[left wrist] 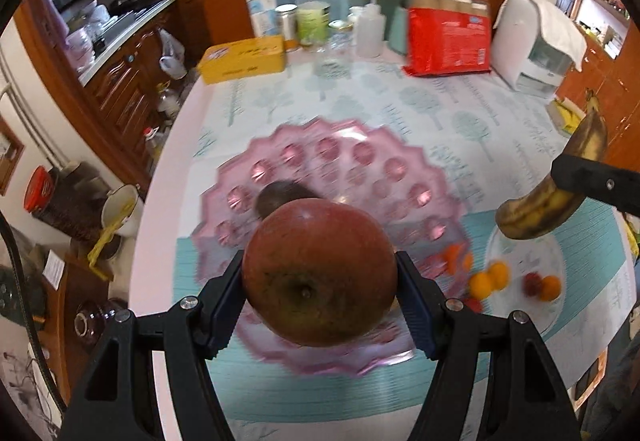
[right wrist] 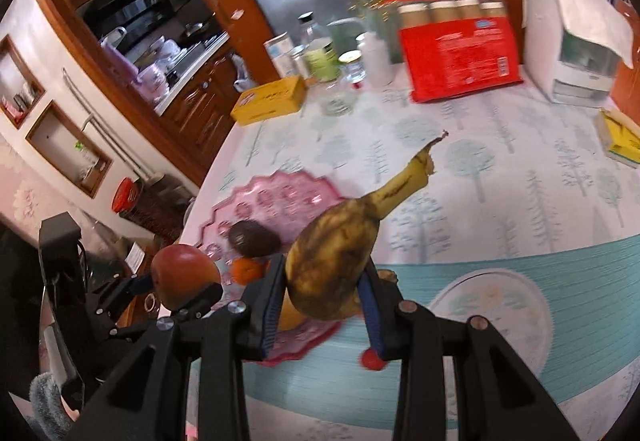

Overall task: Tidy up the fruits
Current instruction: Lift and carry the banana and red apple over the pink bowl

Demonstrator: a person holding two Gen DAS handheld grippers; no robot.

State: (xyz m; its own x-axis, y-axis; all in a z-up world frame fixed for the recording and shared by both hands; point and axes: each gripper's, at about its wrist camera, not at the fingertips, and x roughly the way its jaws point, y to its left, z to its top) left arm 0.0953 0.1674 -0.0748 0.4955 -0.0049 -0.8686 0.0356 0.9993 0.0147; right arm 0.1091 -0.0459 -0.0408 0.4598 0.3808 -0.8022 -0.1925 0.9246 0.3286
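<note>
Fruit is held in both grippers above the table. Seen from the left wrist, the left gripper (left wrist: 320, 281) pinches a red apple (left wrist: 319, 273) between its blue pads (left wrist: 416, 313), holding it over a pink scalloped plate (left wrist: 360, 161). A dark round fruit (left wrist: 280, 195) lies on that plate just behind the apple. To the right, the right gripper (left wrist: 596, 181) grips a spotted, browning banana (left wrist: 552, 193) in the air above a clear plate (left wrist: 520, 305), which carries several small orange and red fruits (left wrist: 488, 281). Both plates rest on a teal mat (left wrist: 280, 393) over a tree-print tablecloth (left wrist: 420, 101). A yellow box (left wrist: 244, 59) and a red package (left wrist: 448, 41) stand at the far side of the table.

From the right wrist, the right gripper (right wrist: 324, 293) clamps the banana (right wrist: 336, 253) at its thick end, stem (right wrist: 416, 169) pointing away and up. Left of it, the left gripper (right wrist: 176, 293) holds the apple (right wrist: 184, 273) near the pink plate's (right wrist: 280, 193) edge. The dark fruit (right wrist: 252, 239) sits on that plate, with an orange fruit (right wrist: 248, 269) just in front of it. A small red fruit (right wrist: 370, 361) lies on the mat (right wrist: 480, 361).
</note>
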